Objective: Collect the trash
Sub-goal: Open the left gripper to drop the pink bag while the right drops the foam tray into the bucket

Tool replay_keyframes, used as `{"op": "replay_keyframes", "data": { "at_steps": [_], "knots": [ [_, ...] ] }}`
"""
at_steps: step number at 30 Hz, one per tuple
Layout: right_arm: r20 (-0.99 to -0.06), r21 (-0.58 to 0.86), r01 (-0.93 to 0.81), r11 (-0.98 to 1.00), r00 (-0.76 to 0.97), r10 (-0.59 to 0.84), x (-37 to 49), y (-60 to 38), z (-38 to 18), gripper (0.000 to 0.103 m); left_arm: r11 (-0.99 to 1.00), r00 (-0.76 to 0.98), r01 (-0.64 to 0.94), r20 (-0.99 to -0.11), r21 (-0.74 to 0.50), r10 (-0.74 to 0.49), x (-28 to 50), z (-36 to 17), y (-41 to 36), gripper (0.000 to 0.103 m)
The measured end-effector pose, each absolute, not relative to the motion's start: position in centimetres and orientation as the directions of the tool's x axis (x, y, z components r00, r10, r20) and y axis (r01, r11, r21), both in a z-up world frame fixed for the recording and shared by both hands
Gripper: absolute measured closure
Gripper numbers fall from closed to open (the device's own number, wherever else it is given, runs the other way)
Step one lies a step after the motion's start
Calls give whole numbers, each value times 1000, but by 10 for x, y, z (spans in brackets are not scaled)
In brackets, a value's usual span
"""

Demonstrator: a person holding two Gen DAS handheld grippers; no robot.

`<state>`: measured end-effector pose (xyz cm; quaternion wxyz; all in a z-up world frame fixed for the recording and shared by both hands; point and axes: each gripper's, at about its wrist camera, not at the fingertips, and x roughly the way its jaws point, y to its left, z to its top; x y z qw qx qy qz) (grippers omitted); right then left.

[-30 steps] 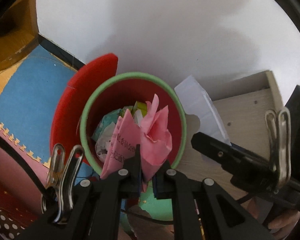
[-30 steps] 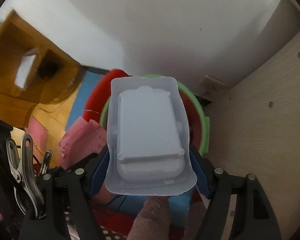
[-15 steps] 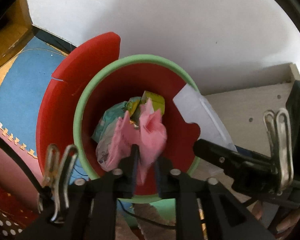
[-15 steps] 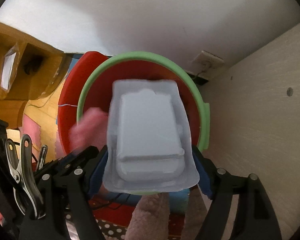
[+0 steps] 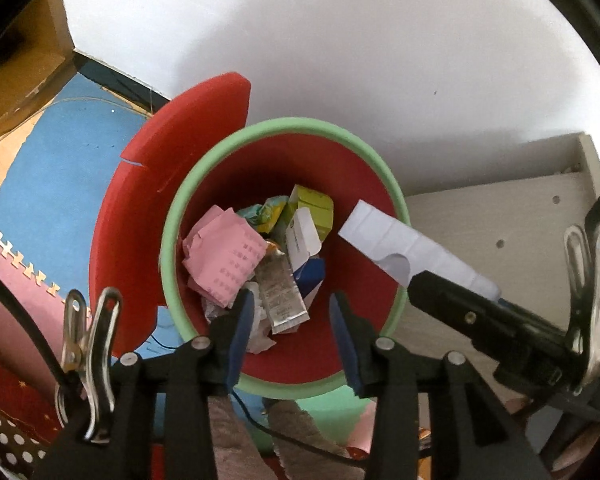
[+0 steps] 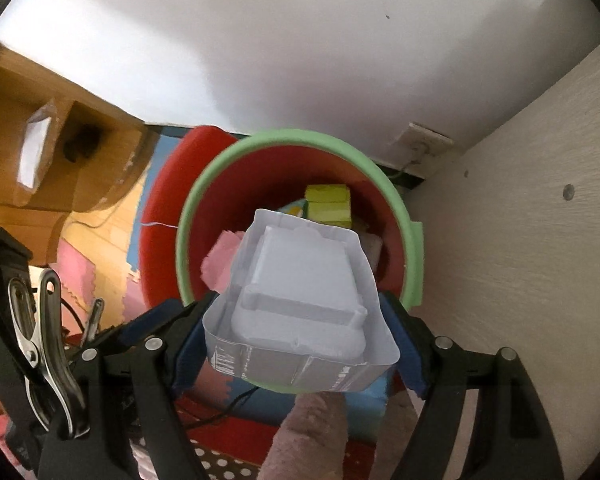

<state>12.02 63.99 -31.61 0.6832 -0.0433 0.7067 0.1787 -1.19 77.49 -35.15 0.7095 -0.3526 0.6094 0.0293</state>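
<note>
Left wrist view: your left gripper is opening, nothing between its fingers, above the red bin; print on the pink paper beyond is illegible. Your right gripper clamps the white plastic tray.

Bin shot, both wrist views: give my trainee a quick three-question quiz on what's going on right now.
1. True or false: the pink paper lies inside the red bin.
2. What does the right gripper hold? A) white plastic tray B) green carton C) nothing
3. Fill in: nothing sits between the jaws of the left gripper, which are ____.

Key: 1 true; 2 A; 3 opening.
</note>
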Motion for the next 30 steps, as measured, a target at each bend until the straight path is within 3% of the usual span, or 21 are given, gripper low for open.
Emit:
{"op": "replay_keyframes", "data": {
  "at_steps": [12, 30],
  "knots": [
    [-968, 249, -304, 920, -62, 242, 108, 646, -308, 23, 731, 274, -487, -878, -478, -392, -28, -345, 785, 61],
    [-966, 111, -63, 992, -243, 93, 87, 612, -398, 23, 743, 203, -511, -900, -433, -384, -53, -372, 780, 61]
  ]
}}
